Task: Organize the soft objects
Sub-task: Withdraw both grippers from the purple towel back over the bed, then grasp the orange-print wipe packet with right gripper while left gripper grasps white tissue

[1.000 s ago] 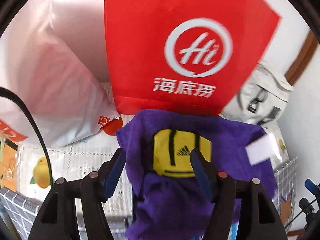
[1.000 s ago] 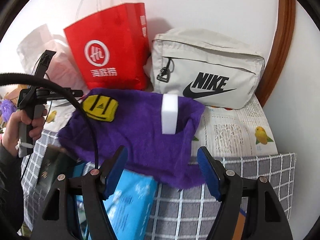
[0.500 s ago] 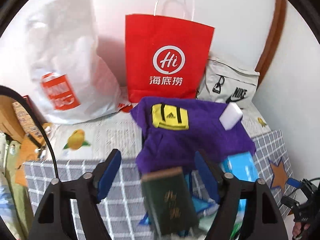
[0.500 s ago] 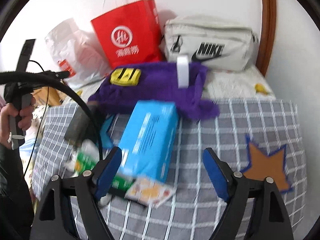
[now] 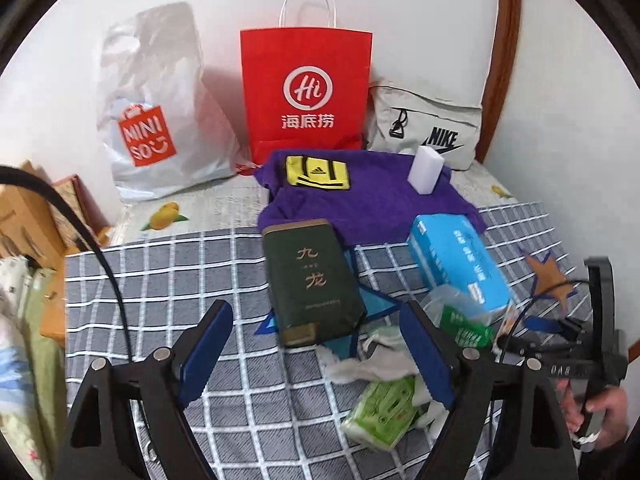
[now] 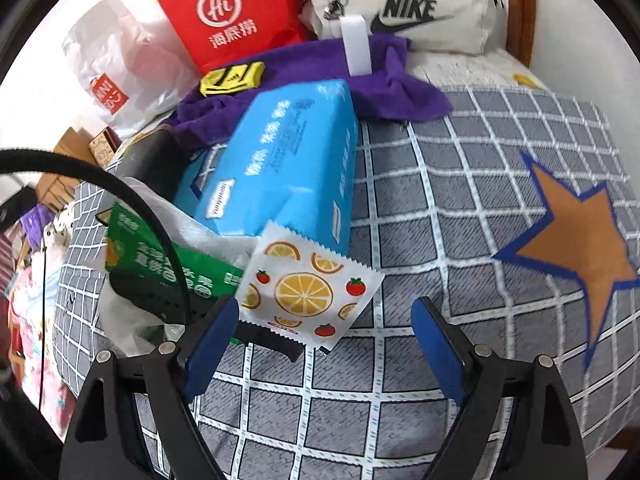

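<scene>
A purple towel (image 5: 360, 204) lay spread at the far end of the bed, on the grey checked blanket (image 5: 168, 276), with a yellow Adidas pouch (image 5: 317, 174) and a white sponge block (image 5: 427, 170) resting on top of it. Against the towel's near edge sat a dark green tin (image 5: 312, 280) and a blue tissue pack (image 6: 276, 160) — the pack overlapping a fruit-print sachet (image 6: 308, 284) and a green packet (image 6: 168, 264). A crumpled green tissue packet (image 5: 384, 408) lay nearer. Behind the towel, a red Haidilao paper bag (image 5: 306, 92), a white Miniso bag (image 5: 156, 112) and a beige Nike bag (image 5: 428, 128) stood against the wall. The left tool (image 5: 320, 348) and right tool (image 6: 326, 340) hung over the blanket — both had just been widening their jaws, nothing between them.
</scene>
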A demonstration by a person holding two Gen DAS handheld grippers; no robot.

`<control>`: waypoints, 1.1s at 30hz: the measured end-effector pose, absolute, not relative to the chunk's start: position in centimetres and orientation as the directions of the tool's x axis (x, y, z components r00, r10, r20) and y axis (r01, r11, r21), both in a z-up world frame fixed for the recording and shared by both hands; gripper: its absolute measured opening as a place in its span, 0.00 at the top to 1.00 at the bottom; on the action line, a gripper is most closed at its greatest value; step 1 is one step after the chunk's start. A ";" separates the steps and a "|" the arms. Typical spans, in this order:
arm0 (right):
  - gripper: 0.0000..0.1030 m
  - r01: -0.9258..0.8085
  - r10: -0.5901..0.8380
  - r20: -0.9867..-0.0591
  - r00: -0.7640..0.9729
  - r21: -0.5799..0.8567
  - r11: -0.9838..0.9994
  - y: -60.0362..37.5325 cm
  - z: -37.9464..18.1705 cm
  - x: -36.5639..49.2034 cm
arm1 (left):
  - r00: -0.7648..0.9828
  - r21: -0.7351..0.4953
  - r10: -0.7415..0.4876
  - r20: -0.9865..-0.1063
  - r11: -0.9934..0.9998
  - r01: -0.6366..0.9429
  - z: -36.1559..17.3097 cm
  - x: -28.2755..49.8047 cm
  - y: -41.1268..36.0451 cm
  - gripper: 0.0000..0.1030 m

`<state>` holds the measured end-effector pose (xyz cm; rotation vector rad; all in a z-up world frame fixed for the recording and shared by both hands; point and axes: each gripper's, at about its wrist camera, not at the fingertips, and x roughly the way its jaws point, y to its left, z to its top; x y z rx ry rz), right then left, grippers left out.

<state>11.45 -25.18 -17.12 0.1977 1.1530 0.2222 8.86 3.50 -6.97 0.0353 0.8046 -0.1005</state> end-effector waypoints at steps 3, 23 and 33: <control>0.15 -0.050 0.267 -0.886 0.380 0.269 0.962 -25.1 -18.1 12.0 | 0.701 0.028 -0.053 -0.712 0.994 0.104 -6.9 7.7 2.8 0.16; 0.64 -0.079 0.277 -0.868 0.412 0.269 0.960 -25.0 -17.2 10.8 | 0.682 -0.003 -0.063 -0.728 0.996 0.089 -8.6 4.8 1.9 0.15; 0.26 -0.122 0.239 -0.882 0.405 0.207 0.971 -24.2 -17.6 8.2 | 0.655 0.000 -0.057 -0.753 0.996 0.088 -9.5 4.2 1.2 0.15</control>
